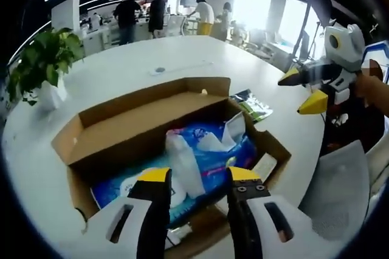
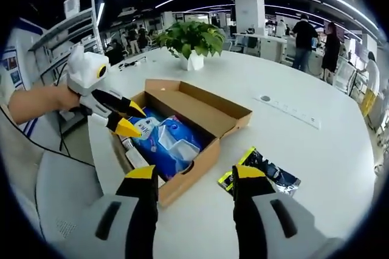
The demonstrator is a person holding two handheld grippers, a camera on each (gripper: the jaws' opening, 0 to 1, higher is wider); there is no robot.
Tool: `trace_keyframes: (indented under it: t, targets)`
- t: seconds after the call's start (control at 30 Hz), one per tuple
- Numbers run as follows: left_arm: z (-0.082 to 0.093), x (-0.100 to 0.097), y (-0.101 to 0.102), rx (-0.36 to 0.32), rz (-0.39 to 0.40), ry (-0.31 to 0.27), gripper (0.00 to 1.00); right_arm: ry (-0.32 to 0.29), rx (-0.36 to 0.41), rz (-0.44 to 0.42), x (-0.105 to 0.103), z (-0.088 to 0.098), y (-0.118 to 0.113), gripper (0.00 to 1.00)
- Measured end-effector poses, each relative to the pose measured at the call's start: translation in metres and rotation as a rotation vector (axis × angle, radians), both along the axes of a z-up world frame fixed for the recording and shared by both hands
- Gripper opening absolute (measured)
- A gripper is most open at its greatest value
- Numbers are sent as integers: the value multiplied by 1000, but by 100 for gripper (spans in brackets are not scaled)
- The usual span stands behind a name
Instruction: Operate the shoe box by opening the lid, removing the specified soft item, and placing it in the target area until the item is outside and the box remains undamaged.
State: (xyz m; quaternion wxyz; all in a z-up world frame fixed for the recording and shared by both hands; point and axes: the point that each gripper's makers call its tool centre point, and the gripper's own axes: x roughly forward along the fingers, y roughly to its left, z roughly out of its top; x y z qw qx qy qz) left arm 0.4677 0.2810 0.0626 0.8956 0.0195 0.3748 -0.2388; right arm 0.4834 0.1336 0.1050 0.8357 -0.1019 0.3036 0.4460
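Note:
A brown cardboard shoe box (image 1: 115, 131) (image 2: 200, 110) lies open on the white table, lid flap folded back. Inside lies a soft blue and white plastic package (image 1: 206, 158) (image 2: 167, 140). My left gripper (image 1: 197, 177) hovers open just above the package at the box's near edge; it shows in the right gripper view (image 2: 124, 119) at the box's left end, held by a hand. My right gripper (image 2: 197, 174) is open, apart from the box on its near side, and appears at the right of the left gripper view (image 1: 304, 92).
A dark green-and-black packet (image 2: 264, 171) (image 1: 252, 106) lies on the table beside the box. A potted plant (image 2: 191, 40) (image 1: 42, 64) stands behind the box. A grey chair (image 2: 61, 204) sits at the table's edge. Several people stand at desks far behind.

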Motion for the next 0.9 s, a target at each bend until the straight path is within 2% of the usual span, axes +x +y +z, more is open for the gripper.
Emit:
trace_keyframes:
  t: [0.2, 0.57, 0.73, 0.9]
  targets:
    - [-6, 4, 2, -1, 2, 17, 30, 2, -5, 43, -3, -5, 14, 42]
    - [9, 27, -6, 28, -59, -21, 29, 9, -27, 118, -6, -16, 31, 37]
    - [12, 36, -16, 45, -108, -33, 28, 6, -33, 149, -9, -20, 38, 35]
    - [10, 40, -29, 88, -200, -34, 27, -10, -42, 192, -13, -24, 46, 31]
